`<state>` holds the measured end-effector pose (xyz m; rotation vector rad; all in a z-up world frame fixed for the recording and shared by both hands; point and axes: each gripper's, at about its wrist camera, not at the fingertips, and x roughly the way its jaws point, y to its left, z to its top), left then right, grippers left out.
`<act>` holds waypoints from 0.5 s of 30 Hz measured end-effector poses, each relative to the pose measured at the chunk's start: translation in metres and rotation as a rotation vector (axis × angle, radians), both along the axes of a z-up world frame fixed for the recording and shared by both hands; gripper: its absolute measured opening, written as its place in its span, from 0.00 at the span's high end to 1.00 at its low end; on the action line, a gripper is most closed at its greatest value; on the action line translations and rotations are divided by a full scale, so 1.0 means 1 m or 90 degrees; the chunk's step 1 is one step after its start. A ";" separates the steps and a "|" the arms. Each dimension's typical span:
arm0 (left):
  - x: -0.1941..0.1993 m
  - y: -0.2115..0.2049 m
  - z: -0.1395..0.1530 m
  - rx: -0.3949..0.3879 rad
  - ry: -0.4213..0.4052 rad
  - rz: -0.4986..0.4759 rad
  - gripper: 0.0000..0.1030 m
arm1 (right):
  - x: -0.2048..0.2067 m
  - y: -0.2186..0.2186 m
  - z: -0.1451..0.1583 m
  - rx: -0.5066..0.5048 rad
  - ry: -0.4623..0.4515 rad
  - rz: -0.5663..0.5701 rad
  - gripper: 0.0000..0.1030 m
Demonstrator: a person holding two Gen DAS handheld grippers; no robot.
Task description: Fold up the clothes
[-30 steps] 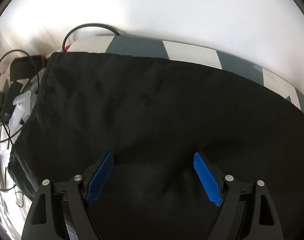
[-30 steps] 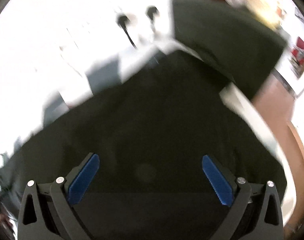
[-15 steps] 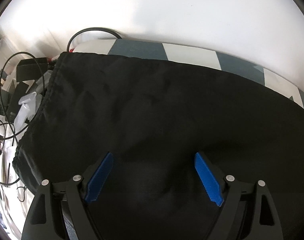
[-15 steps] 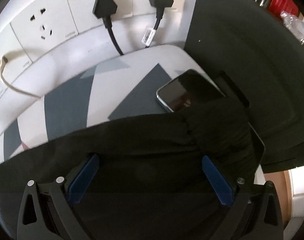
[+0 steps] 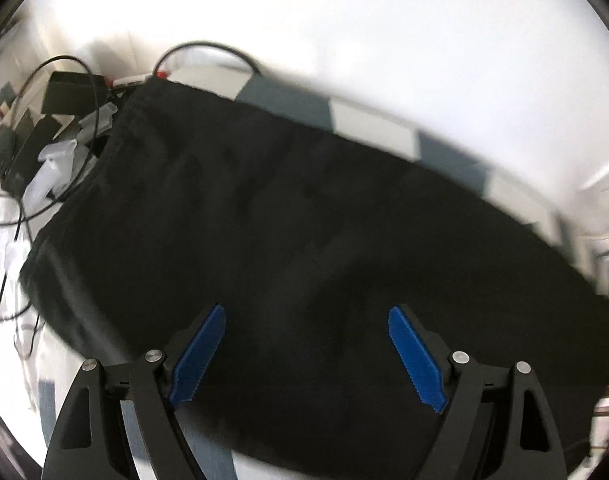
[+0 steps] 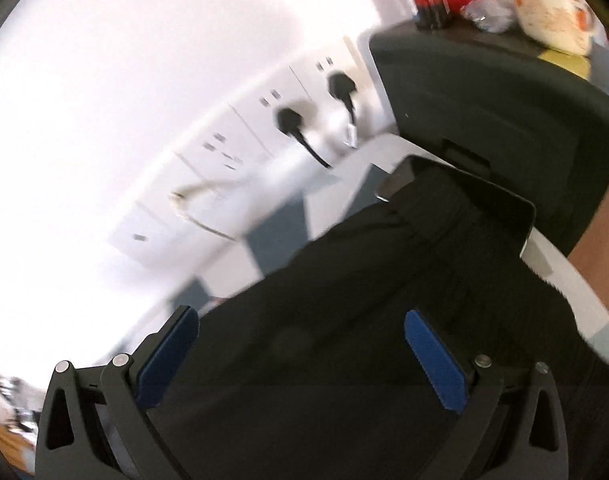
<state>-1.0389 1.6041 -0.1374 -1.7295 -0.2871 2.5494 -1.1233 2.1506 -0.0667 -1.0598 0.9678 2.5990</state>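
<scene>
A black garment [image 5: 304, 248] lies spread across a grey-and-white patterned table [image 5: 368, 128], directly beneath and ahead of both hand-held grippers. The left gripper [image 5: 306, 340] hovers over the cloth with its blue-padded jaws spread wide, nothing between them; the right gripper [image 6: 300, 344] is likewise wide apart and empty above the same cloth. From the left gripper, the garment's long axis runs from far left, where a gathered, corded edge sits beside loose cables [image 5: 32, 200] and a translucent spray bottle [image 5: 52, 168], across to the near right. From the right gripper, the other end stretches ahead and to the right, its bunched edge lapping over a dark phone [image 6: 464, 196] just before a dark plastic box [image 6: 504, 96]. Each gripper therefore sits nearer its own end of the cloth. The fabric appears matte, thin and limp, lightly rippled rather than creased flat, and would likely sag when lifted. Whether it lies in a single layer or already doubled over cannot be told from these views, both of which are motion-blurred. Wall sockets [image 6: 304, 120] with plugs stand beyond the table's far edge.
</scene>
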 end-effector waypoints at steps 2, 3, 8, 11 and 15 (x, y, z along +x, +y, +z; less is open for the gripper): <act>0.020 0.001 0.033 0.053 0.028 0.000 0.17 | 0.017 -0.003 0.009 -0.013 0.029 0.013 0.00; 0.026 -0.008 0.046 0.070 0.037 0.003 0.17 | 0.026 -0.004 0.015 -0.017 0.035 0.019 0.00; 0.069 -0.065 0.060 0.093 0.069 0.038 0.17 | 0.017 -0.012 0.016 -0.048 0.045 0.074 0.00; 0.114 -0.088 0.053 0.086 0.064 0.061 0.17 | 0.028 -0.020 0.018 -0.026 0.034 0.064 0.00; 0.154 -0.111 0.021 0.156 0.018 0.101 0.17 | 0.041 -0.031 0.020 0.004 0.018 0.050 0.00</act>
